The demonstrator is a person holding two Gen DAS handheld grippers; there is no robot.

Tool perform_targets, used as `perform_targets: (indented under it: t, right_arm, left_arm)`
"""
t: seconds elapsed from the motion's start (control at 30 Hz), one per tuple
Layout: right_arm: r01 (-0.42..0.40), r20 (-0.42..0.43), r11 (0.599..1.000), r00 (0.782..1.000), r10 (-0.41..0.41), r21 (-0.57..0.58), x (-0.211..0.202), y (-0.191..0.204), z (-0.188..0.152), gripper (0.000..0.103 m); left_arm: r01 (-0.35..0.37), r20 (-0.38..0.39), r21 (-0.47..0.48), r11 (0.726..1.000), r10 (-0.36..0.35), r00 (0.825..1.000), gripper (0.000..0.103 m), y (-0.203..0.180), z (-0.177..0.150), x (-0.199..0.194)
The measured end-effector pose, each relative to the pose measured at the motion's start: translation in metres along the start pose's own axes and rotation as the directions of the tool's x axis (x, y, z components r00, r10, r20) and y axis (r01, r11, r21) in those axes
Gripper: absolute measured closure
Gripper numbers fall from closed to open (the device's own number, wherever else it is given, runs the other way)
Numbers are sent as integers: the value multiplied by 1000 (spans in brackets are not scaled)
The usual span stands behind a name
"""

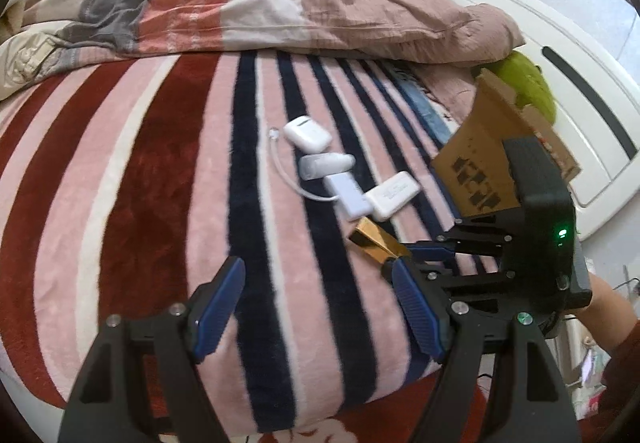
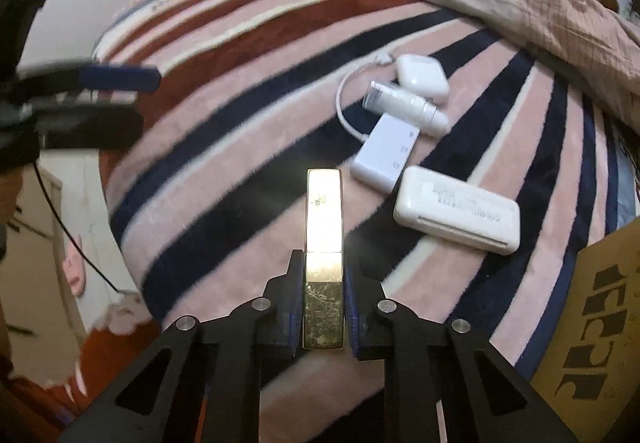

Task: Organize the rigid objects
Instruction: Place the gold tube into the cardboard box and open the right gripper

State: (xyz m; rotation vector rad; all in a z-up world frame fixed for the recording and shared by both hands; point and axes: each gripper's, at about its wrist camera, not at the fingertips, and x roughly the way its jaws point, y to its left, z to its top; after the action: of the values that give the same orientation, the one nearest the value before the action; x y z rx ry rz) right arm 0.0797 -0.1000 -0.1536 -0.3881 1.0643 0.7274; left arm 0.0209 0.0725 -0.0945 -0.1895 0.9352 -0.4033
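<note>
My right gripper [image 2: 323, 283] is shut on a shiny gold rectangular case [image 2: 324, 227] and holds it just over the striped blanket [image 2: 224, 131]; the case also shows in the left wrist view [image 1: 374, 239]. Beside it lie a white card reader [image 2: 456, 211], a white adapter with a cable [image 2: 386, 151], a small white bottle [image 2: 406, 107] and a white earbud case [image 2: 422, 77]. My left gripper [image 1: 318, 283] is open and empty over the blanket, left of the row of white things [image 1: 348, 171].
A cardboard box [image 1: 488, 159] stands at the right, next to the objects, and shows in the right wrist view [image 2: 600, 323]. A rumpled quilt [image 1: 240, 3] covers the far side of the bed. A white bed frame [image 1: 560, 55] and a green object [image 1: 528, 79] lie beyond the box.
</note>
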Motion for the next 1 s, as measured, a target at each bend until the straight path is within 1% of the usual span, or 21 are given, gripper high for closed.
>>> perform_targets:
  t: [0.1, 0.13, 0.23, 0.3, 0.37, 0.4, 0.43, 0.47, 0.57, 0.67, 0.7, 0.77, 0.87, 1.0]
  right_arm:
    - [-17, 81, 1000, 997, 18, -13, -29, 5, 7, 90]
    - [-24, 105, 1000, 994, 26, -18, -38, 7, 10, 90]
    - [-53, 191, 998, 980, 56, -22, -78, 9, 18, 90]
    - [-64, 244, 998, 967, 68, -27, -103, 8, 21, 90]
    - [-62, 293, 998, 954, 66, -21, -124, 7, 25, 90]
    - [-59, 313, 998, 948, 60, -12, -133, 3, 26, 90]
    - [-53, 340, 999, 939, 48, 7, -146, -5, 25, 90]
    - [-49, 353, 999, 935, 39, 18, -152, -9, 26, 90]
    - [-39, 392, 997, 920, 7, 73, -175, -39, 18, 90]
    - [-39, 409, 990, 912, -20, 137, -193, -69, 5, 90]
    - [-37, 408, 985, 912, -35, 167, -197, -81, 0, 90]
    - [-16, 397, 977, 915, -71, 211, -205, -99, -9, 90]
    - [13, 354, 959, 928, -117, 282, -206, -130, -22, 90]
    - [35, 275, 938, 952, -136, 345, -199, -167, -33, 90]
  left_arm:
    - [52, 20, 21, 998, -53, 998, 30, -13, 12, -8]
    - [81, 31, 37, 996, -82, 996, 30, -21, 20, -12]
    - [143, 56, 76, 987, -148, 987, 31, -44, 44, -23]
    - [176, 68, 111, 978, -184, 981, 40, -62, 62, -29]
    - [202, 68, 154, 967, -215, 974, 56, -83, 80, -32]
    - [196, 69, 177, 965, -211, 975, 58, -94, 88, -32]
    - [186, 68, 197, 963, -202, 977, 62, -103, 96, -30]
    - [194, 65, 214, 957, -213, 975, 64, -116, 106, -27]
    - [239, 41, 244, 940, -256, 966, 68, -147, 130, -15]
    - [272, -2, 276, 922, -283, 959, 68, -179, 148, 6]
    - [287, -26, 276, 917, -291, 956, 68, -191, 153, 16]
    - [293, -64, 302, 907, -288, 956, 68, -216, 162, 38]
    - [292, -125, 327, 899, -265, 956, 68, -247, 169, 70]
    - [306, -217, 315, 898, -245, 945, 68, -268, 174, 110]
